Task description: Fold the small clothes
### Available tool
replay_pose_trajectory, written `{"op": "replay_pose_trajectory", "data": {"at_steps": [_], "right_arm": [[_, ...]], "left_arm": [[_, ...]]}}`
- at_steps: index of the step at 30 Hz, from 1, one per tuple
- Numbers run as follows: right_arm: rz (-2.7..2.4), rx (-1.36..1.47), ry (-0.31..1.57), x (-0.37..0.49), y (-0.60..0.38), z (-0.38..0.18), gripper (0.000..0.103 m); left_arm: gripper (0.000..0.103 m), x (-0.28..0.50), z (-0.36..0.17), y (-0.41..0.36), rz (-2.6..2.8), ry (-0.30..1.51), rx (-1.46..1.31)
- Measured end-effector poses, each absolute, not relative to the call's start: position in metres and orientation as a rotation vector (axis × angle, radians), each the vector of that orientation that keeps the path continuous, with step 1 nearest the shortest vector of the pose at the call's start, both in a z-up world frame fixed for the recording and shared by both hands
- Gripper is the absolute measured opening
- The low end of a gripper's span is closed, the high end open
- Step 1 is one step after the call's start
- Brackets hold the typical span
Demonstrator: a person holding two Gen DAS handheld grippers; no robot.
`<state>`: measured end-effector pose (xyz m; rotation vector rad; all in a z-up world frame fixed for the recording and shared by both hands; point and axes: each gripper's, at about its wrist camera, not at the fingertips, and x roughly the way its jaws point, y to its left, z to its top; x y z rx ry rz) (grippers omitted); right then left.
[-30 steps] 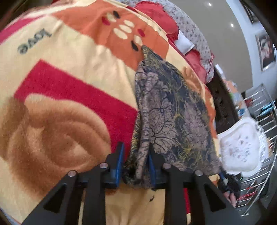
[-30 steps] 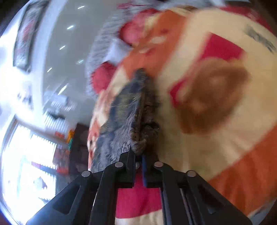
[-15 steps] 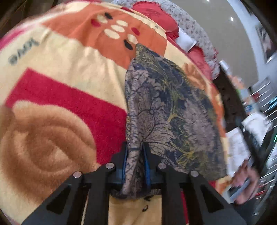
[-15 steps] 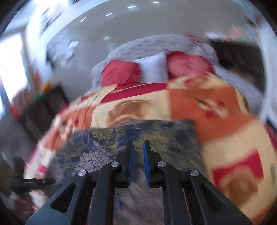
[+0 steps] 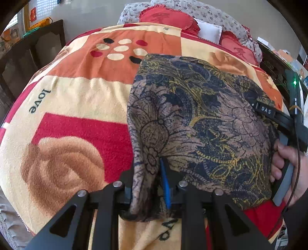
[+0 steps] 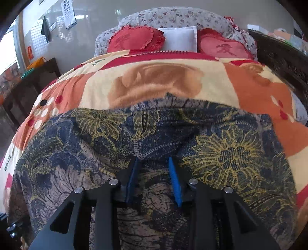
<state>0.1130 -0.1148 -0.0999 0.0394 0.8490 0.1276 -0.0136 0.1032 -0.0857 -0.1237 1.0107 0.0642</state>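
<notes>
Spread over the blanket (image 5: 80, 100), the patterned garment (image 5: 202, 123) lies mostly flat toward the near right part of the bed, its far edge reaching the orange patch with the dots. A bunched fold of its near left edge runs between the fingers of the left gripper (image 5: 148, 184); the jaws stand narrow and are easing apart, yet the cloth is still gathered tight between the pads. The right gripper (image 6: 154, 180) hovers low over the near middle of the same garment (image 6: 154, 134), its blue pads (image 6: 174, 182) a moderate gap apart and opening, with flat cloth showing below them and nothing pinched.

Around the work, two red heart cushions (image 6: 134, 40) and a white pillow (image 6: 181, 38) lean at the head of the bed against a flowered bolster (image 6: 173, 17). A dark wooden cabinet (image 6: 30, 84) stands off the left edge of the bed, and a dark carved frame (image 6: 281, 59) runs along the right edge. Nothing lies on the garment itself.

Only the left wrist view shows the person's right hand (image 5: 288, 165) wrapped round the other tool's grey handle at the garment's right side, with a green light glowing on the tool above. Only the right wrist view shows both cushions squarely, a paper sheet (image 6: 68, 13) hung on the far wall, and the garment's whole width across the blanket (image 6: 154, 80).
</notes>
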Motion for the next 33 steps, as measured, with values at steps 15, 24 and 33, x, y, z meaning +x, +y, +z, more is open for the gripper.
{"op": "replay_pose_trajectory", "data": {"at_steps": [15, 24, 33], "right_arm": [[0.065, -0.073, 0.929, 0.119, -0.095, -0.084, 0.024], [0.563, 0.164, 1.106, 0.177, 0.008, -0.025, 0.045], [0.659, 0.149, 1.415, 0.221, 0.06, -0.046, 0.045]], "left_arm": [[0.025, -0.025, -0.089, 0.132, -0.005, 0.911, -0.339], [0.013, -0.037, -0.046, 0.085, -0.058, 0.723, -0.079], [0.013, -0.033, -0.021, 0.032, -0.194, 0.622, 0.064]]}}
